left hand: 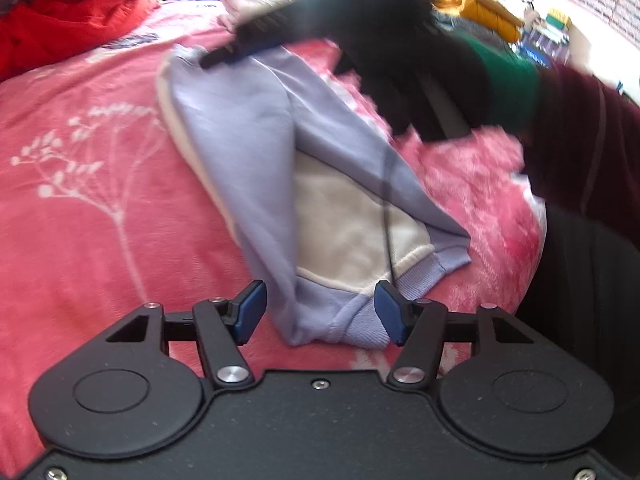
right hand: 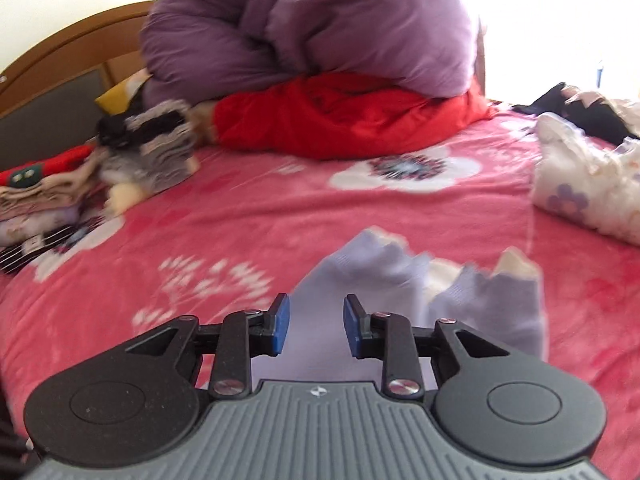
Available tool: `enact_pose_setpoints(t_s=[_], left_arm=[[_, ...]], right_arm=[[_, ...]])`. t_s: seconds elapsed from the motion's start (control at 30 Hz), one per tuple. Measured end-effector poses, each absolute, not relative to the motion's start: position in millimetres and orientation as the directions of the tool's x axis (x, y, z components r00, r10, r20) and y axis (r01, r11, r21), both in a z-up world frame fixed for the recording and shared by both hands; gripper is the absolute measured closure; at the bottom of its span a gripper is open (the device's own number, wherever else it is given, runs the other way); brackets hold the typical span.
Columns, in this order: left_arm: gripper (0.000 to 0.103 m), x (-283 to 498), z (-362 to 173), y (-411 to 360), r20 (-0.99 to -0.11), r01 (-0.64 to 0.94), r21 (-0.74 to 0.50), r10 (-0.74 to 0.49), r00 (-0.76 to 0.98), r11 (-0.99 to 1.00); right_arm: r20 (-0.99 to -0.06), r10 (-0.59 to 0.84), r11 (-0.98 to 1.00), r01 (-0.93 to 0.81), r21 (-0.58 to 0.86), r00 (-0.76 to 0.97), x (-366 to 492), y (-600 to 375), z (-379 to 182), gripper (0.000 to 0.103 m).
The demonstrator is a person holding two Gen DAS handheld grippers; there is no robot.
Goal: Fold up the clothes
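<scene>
lilac sweatshirt [left hand: 248, 128] mid-bed, soft, limp, light | take ribbed hem corners | left gripper [left hand: 320, 314] spread, astride hem | right gripper [right hand: 314, 326] spread, empty

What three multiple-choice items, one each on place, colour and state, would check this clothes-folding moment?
1. Where does the lilac garment lie?
A. on the pink blanket
B. on a chair
C. on the floor

2. What colour is the padded cover under the purple duvet?
A. green
B. red
C. white

3. How stands the left tool?
A. shut on a sock
B. out of view
C. open around the garment's cuffs

Key: 1 A, blanket shows all around it; 2 B, red cover beneath; 3 C, pads clear of the fabric.
</scene>
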State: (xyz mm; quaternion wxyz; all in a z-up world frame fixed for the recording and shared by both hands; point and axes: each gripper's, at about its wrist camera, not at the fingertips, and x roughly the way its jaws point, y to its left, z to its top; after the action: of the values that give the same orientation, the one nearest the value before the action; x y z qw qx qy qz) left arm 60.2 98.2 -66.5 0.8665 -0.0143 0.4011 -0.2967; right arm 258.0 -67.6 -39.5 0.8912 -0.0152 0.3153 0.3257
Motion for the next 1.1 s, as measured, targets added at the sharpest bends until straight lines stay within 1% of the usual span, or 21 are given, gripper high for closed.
enact_pose_setpoints(t_s=[0.17, 0.3, 0.37, 0.43, 0.5, 0.6, 0.63, 0.7, 0.73, 0.77, 0.87, 0.9, 0.93, 1.0, 1.1], left_arm=[[0.044, 58.0, -61.8, 107.0, -0.661, 0.495, -0.297, -0.55, 0.511, 0.817], [0.044, 57.4, -61.7, 108.9, -0.657, 0.496, -0.305, -0.557, 0.509, 0.813], [0.044, 59.5, -63.3, 111.9, -0.657, 0.485, -0.325, -0.563, 0.502, 0.812], [0.044, 61.0, -66.4, 111.9, -0.669, 0.472, -0.32, -0.549, 0.501, 0.822], [0.044, 60.9, -66.0, 117.0, -0.664, 0.46, -0.337, -0.554, 0.503, 0.822], [0.044, 58.5, -61.3, 131.2, -0.616, 0.445, -0.401, -0.595, 0.517, 0.801], [0.043, 58.3, -60.0, 135.6, -0.597, 0.442, -0.424, -0.61, 0.521, 0.791], [0.043, 59.9, -60.5, 141.2, -0.582, 0.413, -0.453, -0.613, 0.534, 0.79], [0.043, 62.0, -63.1, 142.5, -0.588, 0.387, -0.47, -0.608, 0.533, 0.793], [0.043, 64.4, -66.1, 143.6, -0.597, 0.358, -0.487, -0.603, 0.53, 0.797], [0.043, 74.3, -77.8, 148.9, -0.625, 0.249, -0.545, -0.585, 0.516, 0.801], [0.043, 78.0, -82.5, 151.2, -0.634, 0.208, -0.565, -0.582, 0.51, 0.798], [0.043, 81.2, -86.3, 153.4, -0.635, 0.174, -0.588, -0.585, 0.505, 0.79], [0.043, 85.4, -92.1, 159.7, -0.618, 0.102, -0.648, -0.6, 0.509, 0.755], [0.042, 88.2, -96.2, 167.9, -0.587, 0.024, -0.713, -0.614, 0.528, 0.701]], right_arm=[[-0.568, 0.658, 0.697, -0.684, 0.214, 0.494, 198.7, -58.2, -43.7, 0.072], [-0.581, 0.686, 0.634, -0.751, 0.183, 0.437, 155.0, -49.0, -50.4, 0.072], [-0.63, 0.655, 0.622, -0.771, 0.136, 0.417, 142.2, -43.4, -64.3, 0.072], [-0.678, 0.613, 0.613, -0.785, 0.084, 0.406, 132.7, -39.9, -80.8, 0.072], [-0.659, 0.616, 0.625, -0.777, 0.076, 0.431, 126.2, -45.0, -79.6, 0.072], [-0.593, 0.652, 0.638, -0.764, 0.092, 0.473, 115.3, -54.7, -66.8, 0.072], [-0.589, 0.653, 0.641, -0.762, 0.094, 0.476, 113.2, -56.5, -65.8, 0.071], [-0.632, 0.611, 0.643, -0.764, 0.046, 0.476, 110.4, -54.6, -71.4, 0.07], [-0.653, 0.589, 0.643, -0.765, 0.023, 0.476, 109.1, -53.6, -74.2, 0.07], [-0.656, 0.583, 0.654, -0.756, 0.029, 0.48, 107.8, -57.1, -73.1, 0.07], [-0.572, 0.619, 0.74, -0.644, 0.195, 0.538, 101.8, -99.5, -53.5, 0.069], [-0.547, 0.611, 0.768, -0.595, 0.237, 0.572, 97.2, -116.9, -49.2, 0.066], [-0.529, 0.596, 0.796, -0.532, 0.289, 0.605, 93.3, -136.2, -48.3, 0.057], [-0.505, 0.57, 0.816, -0.377, 0.438, 0.648, 86.4, -179.0, -56.6, 0.049], [-0.502, 0.557, 0.758, -0.157, 0.633, 0.662, 78.0, -229.7, -83.2, 0.045]])
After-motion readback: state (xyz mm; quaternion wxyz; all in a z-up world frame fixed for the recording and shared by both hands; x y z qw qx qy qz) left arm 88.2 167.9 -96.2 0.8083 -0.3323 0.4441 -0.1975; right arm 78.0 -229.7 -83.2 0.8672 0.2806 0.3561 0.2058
